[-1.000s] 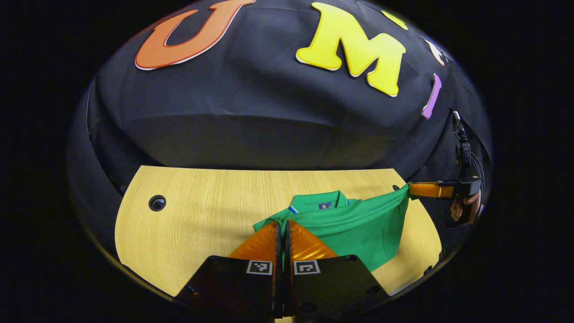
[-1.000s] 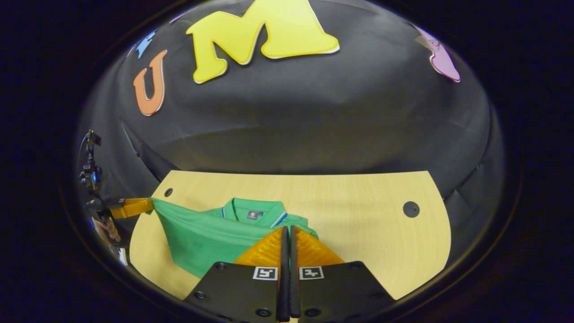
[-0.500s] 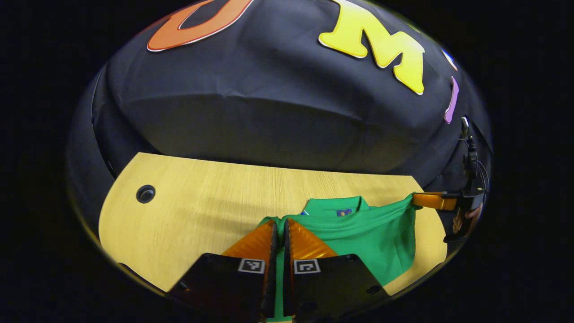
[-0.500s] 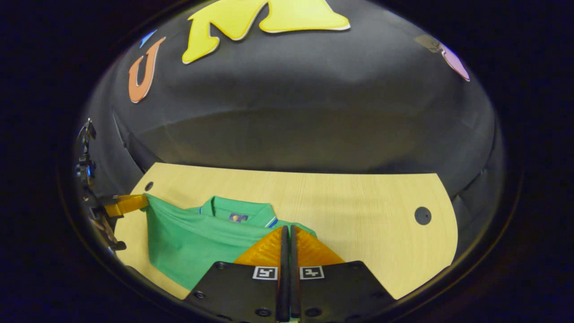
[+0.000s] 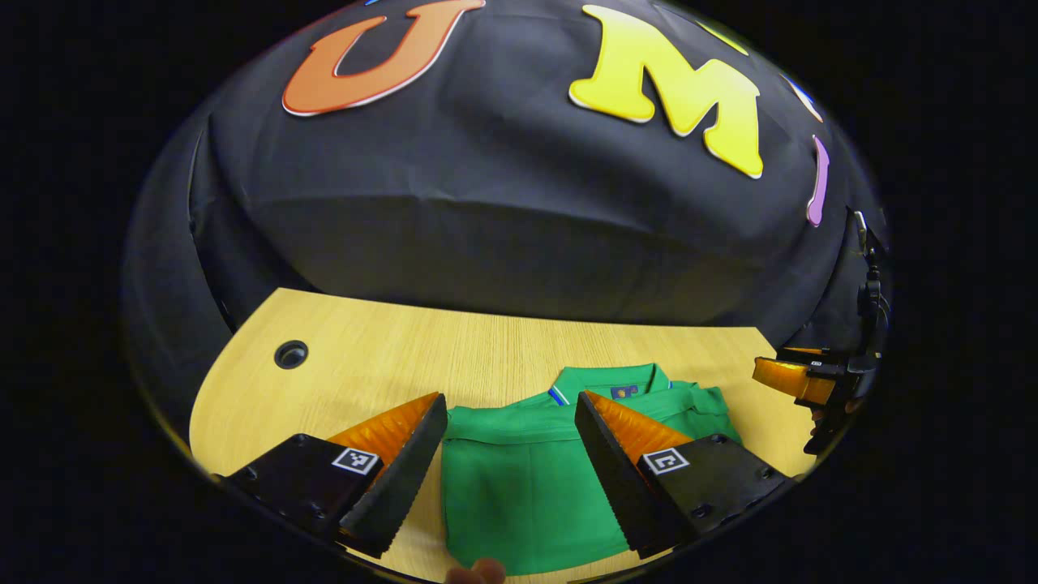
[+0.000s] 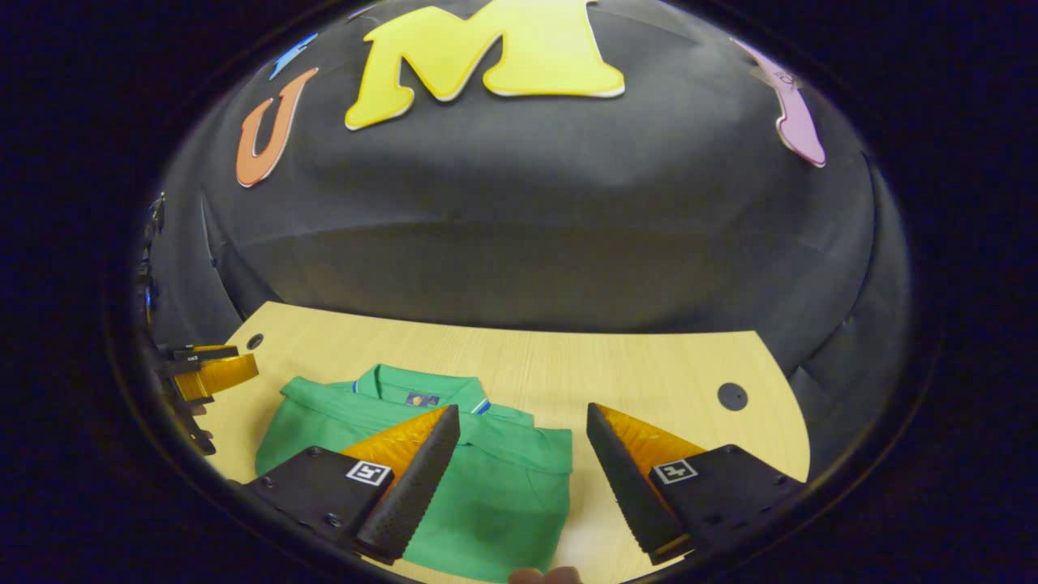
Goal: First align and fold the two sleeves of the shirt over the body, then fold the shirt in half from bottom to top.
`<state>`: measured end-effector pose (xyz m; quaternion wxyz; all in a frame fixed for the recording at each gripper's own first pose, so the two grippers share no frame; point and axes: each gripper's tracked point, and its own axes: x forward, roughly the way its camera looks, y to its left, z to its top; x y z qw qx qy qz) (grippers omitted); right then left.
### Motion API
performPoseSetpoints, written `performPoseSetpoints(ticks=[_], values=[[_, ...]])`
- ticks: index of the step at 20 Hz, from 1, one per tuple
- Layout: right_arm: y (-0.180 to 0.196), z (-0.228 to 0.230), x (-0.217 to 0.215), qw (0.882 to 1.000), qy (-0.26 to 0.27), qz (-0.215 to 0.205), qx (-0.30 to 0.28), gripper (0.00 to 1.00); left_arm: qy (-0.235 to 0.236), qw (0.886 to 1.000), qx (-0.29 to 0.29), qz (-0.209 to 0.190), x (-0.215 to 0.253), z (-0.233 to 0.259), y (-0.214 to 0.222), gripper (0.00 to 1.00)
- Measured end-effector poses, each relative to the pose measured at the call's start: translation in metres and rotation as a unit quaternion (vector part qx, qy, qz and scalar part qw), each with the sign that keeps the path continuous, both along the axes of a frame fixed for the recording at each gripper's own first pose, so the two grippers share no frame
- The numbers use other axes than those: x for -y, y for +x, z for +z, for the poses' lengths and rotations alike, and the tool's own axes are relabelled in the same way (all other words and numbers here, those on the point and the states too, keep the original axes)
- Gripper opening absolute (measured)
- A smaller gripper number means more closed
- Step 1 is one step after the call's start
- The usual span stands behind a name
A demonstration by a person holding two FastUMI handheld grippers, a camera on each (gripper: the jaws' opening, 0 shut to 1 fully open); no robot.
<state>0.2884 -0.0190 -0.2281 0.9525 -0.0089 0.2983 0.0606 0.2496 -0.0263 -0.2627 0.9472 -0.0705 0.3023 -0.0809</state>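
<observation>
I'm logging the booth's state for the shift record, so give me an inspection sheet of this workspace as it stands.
Surface: pale wood table with a round grommet hole near its far left corner.
Job's things: green polo shirt lies flat, folded into a compact block, collar toward the wall.
Clutter: nothing seen.
Grippers: left gripper open, fingers apart above the shirt; right gripper open over the shirt's right edge. Neither holds cloth.
Cables: thin cable by the right gripper's handle, at the left gripper view's edge.
Surroundings: black cloth wall behind the table.
</observation>
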Motion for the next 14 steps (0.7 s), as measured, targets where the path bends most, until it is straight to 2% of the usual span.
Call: performPoseSetpoints(ticks=[3,6,10,14], values=[[-0.027,0.053,-0.001,0.998,0.005,-0.011,0.054,1.0,0.001,0.999,0.045,0.016,-0.011,0.055,-0.019,1.0],[-0.071,0.103,-0.004,0.995,0.011,-0.015,0.1,1.0,0.009,0.995,0.099,0.027,-0.017,0.119,-0.047,1.0],[-0.136,0.169,-0.014,0.987,0.011,-0.022,0.16,0.99,0.04,0.981,0.182,0.045,-0.023,0.208,-0.099,1.0],[-0.197,0.224,-0.019,0.975,0.014,-0.036,0.217,0.98,0.04,0.969,0.238,0.055,-0.021,0.27,-0.161,1.0]])
